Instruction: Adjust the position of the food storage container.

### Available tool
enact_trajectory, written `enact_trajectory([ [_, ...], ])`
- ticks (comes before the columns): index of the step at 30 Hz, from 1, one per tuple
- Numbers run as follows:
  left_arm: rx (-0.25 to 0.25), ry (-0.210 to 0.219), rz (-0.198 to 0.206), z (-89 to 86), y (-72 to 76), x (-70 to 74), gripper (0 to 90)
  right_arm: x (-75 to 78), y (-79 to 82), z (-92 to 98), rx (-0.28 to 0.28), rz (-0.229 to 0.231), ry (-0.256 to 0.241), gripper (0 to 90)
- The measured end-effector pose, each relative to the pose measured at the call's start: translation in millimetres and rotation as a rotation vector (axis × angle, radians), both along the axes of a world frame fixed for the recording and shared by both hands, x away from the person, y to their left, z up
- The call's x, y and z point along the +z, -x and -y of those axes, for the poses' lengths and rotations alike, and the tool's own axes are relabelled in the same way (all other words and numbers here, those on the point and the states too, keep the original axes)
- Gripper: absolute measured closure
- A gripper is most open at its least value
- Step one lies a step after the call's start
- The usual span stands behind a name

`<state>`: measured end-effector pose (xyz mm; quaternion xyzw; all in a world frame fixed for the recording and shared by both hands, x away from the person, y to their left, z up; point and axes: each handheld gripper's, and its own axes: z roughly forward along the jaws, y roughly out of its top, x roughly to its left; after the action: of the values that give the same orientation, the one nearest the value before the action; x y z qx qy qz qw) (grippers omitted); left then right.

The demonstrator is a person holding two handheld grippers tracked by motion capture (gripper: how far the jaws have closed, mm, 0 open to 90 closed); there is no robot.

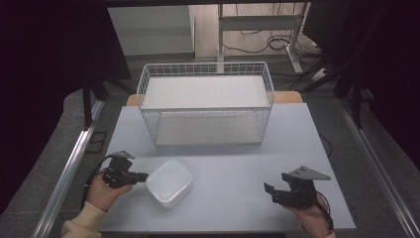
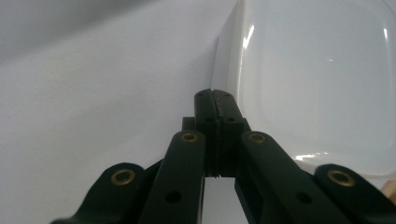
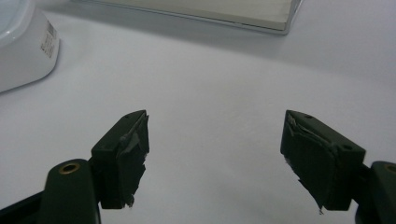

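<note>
left gripper (image 1: 142, 176) closed beside white container (image 1: 170, 182); wire basket (image 1: 205, 103) behind, right gripper (image 1: 271, 192) apart

Container (image 1: 170, 182): white translucent plastic, squarish, rounded corners, lid on, upright. Lies flat on surface (image 1: 233, 168), lower left of centre in high view. Printed label on one side wall, seen upper left in right gripper view (image 3: 23, 42). Basket (image 1: 205, 101): white wire, rectangular, upper centre, well apart from container.

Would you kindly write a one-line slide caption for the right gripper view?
Right gripper open above the white table, white lidded container at far left.
</note>
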<state>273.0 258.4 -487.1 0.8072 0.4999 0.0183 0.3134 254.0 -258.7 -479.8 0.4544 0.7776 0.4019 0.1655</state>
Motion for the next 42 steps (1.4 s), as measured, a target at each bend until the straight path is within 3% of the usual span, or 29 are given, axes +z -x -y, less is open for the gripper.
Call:
enact_trajectory([
  [9, -0.011, 0.033, -0.017, 5.6, 8.3, -3.3, 90.0, -2.8, -1.2, 1.5, -0.011, -0.008, 0.009, 23.8],
  [21, -0.079, 0.080, -0.044, 27.9, 20.6, -7.4, 89.9, -2.4, -0.5, 1.8, -0.016, -0.005, 0.015, 24.2],
  [42, -0.163, 0.111, -0.065, 63.3, 16.9, -8.8, 90.0, -1.7, 0.2, 0.5, -0.013, -0.004, 0.009, 24.2],
])
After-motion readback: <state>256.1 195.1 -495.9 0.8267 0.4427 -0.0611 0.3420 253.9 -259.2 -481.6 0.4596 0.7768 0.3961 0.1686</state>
